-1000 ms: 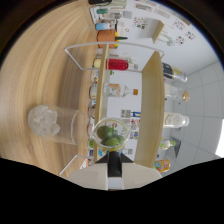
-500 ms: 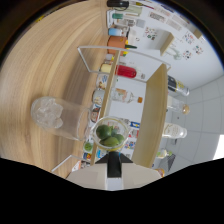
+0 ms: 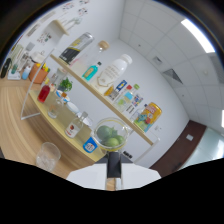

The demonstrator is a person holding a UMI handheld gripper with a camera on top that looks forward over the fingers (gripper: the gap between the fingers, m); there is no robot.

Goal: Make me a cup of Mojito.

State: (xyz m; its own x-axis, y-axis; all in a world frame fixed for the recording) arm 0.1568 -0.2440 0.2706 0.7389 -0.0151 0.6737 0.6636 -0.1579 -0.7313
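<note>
Ahead of me a wooden surface [image 3: 15,107] and a long shelf [image 3: 95,90] of bottles run tilted. My jaws [image 3: 114,167] are clamped on one glass bowl [image 3: 113,134], held rim-up just beyond them, with limes [image 3: 108,136] inside, roughly three. One empty glass [image 3: 47,156] stands beside.

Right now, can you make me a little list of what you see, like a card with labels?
held thing: clear cup with green lime pieces inside
gripper: gripper shut on the cup, lifted and tilted
beside it: empty glass on the wooden counter
shelf: bottles, including a white bottle and a blue bottle
also there: red-filled bottle
above: ceiling light
</note>
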